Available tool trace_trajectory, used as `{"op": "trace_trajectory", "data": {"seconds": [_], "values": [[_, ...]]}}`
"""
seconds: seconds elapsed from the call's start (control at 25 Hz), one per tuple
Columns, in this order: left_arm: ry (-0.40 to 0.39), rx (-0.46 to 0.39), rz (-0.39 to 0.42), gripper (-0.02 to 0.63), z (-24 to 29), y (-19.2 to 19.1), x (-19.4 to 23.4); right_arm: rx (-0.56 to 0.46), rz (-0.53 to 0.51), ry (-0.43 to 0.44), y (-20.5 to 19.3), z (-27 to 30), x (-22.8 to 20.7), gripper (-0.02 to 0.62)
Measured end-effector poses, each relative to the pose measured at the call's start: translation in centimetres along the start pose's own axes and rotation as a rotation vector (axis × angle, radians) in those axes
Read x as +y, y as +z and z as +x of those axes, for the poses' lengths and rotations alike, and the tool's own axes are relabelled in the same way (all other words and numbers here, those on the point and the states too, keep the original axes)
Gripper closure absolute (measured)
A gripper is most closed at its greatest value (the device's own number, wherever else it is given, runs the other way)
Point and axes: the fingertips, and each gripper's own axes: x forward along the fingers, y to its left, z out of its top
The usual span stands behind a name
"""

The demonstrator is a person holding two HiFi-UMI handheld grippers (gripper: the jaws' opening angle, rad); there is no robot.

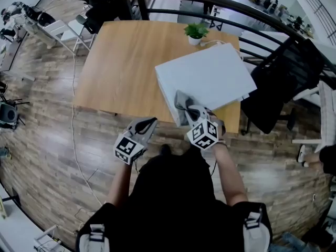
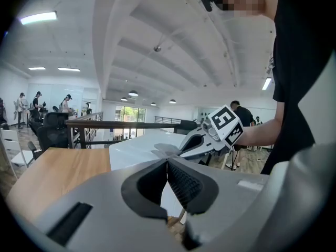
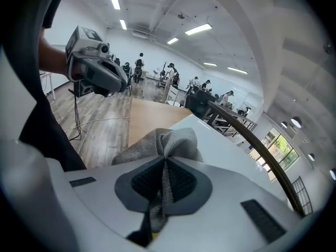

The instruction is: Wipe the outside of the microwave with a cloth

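Observation:
The white microwave stands at the near right corner of the wooden table. My right gripper is shut on a grey cloth, which lies against the microwave's near left corner. In the right gripper view the cloth bunches out past the closed jaws over the white top. My left gripper hangs off the table's near edge, left of the microwave, shut with nothing between its jaws. The left gripper view shows the microwave and the right gripper ahead.
A small potted plant stands on the table behind the microwave. A black chair with a dark garment is to the right. A dark railing curves behind the table. White chairs stand at the far left. A cable runs over the floor.

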Motion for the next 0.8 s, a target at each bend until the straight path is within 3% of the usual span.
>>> {"op": "trace_trajectory", "data": {"seconds": [0.8], "values": [[0.078, -0.002, -0.013, 0.603, 7.2, 2.9, -2.9, -0.043, 0.000, 0.047, -5.2, -1.8, -7.0, 0.588]]}}
